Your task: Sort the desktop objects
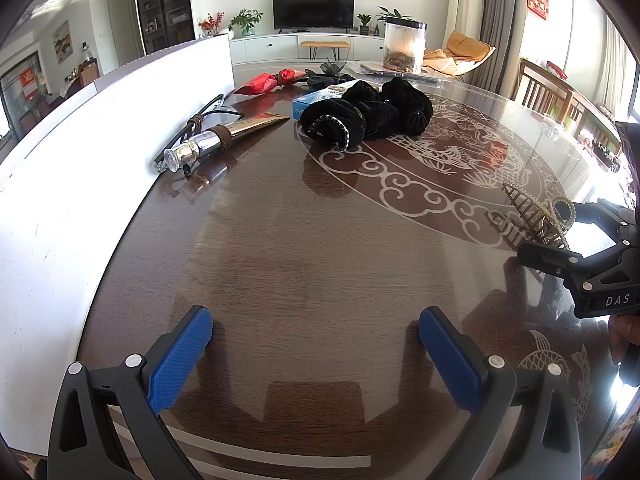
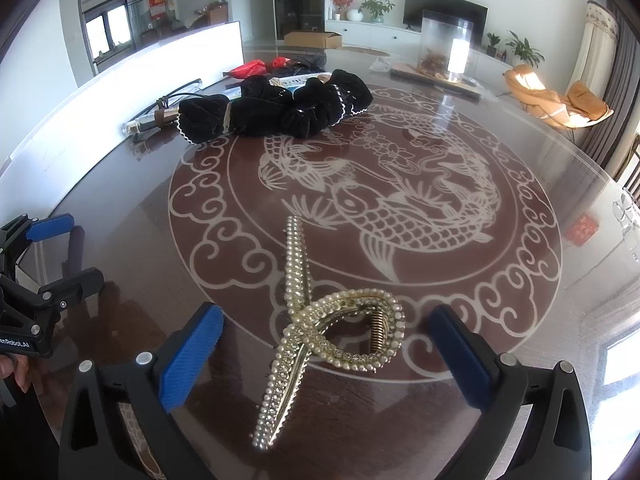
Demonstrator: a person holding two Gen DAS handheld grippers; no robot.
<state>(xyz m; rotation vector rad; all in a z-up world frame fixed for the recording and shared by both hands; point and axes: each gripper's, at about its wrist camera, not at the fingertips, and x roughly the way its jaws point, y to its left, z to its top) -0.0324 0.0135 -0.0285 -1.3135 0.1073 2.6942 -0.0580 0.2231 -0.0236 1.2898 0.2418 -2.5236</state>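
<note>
Lying between the right gripper's point(image 2: 324, 344) wide-apart jaws, untouched: pearl hair clip point(image 2: 320, 328).

Counted on the table point(image 2: 540, 184): three black scrunchies point(image 2: 280, 108), one pearl hair clip point(image 2: 320, 320), one gold tube point(image 1: 224, 134), one pair of glasses point(image 1: 208, 110), one blue box point(image 1: 312, 104), one red packet point(image 1: 262, 82), one clear jar point(image 1: 404, 46). Grippers: two, left gripper point(image 1: 316, 340), right gripper point(image 2: 324, 344).

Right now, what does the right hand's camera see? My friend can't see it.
A pearly gold hair clip lies on the glass table between the right gripper's wide-open blue fingers, untouched. Farther back sit black velvet scrunchies.
</note>
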